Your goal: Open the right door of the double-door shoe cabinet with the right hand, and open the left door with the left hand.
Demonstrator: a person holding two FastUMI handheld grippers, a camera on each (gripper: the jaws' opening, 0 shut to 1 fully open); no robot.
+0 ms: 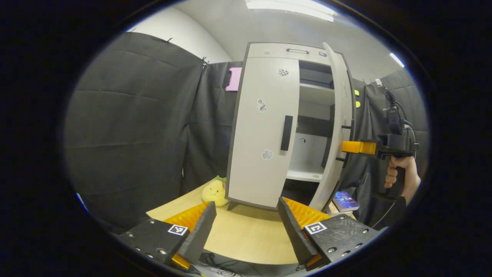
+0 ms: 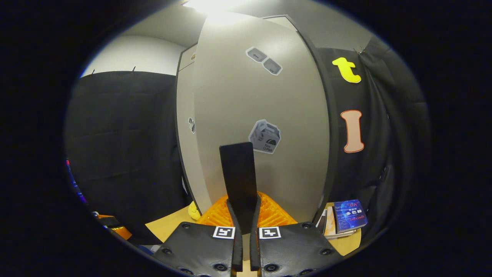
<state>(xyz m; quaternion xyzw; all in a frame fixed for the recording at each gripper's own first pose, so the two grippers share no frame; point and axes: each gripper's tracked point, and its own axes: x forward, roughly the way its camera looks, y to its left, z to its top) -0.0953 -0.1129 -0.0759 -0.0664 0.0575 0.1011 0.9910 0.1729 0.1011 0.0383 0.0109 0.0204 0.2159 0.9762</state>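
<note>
Shoe cabinet (image 1: 265, 127) stands upright with one door ajar.
Its pale right door (image 1: 333, 127) is swung outward, exposing white shelves; the left door (image 1: 263, 134) is closed, its dark vertical handle (image 1: 286, 132) untouched, stickers dotting both fronts.

Bare table (image 1: 246, 238) lies before the closed left door (image 1: 263, 134); the swung-out right door (image 1: 334, 127) flanks the cabinet opening.

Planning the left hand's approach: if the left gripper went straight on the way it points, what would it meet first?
Probably the closed left door of the shoe cabinet, low down, below its handle. The left gripper is open; depth is hard to judge.
</note>
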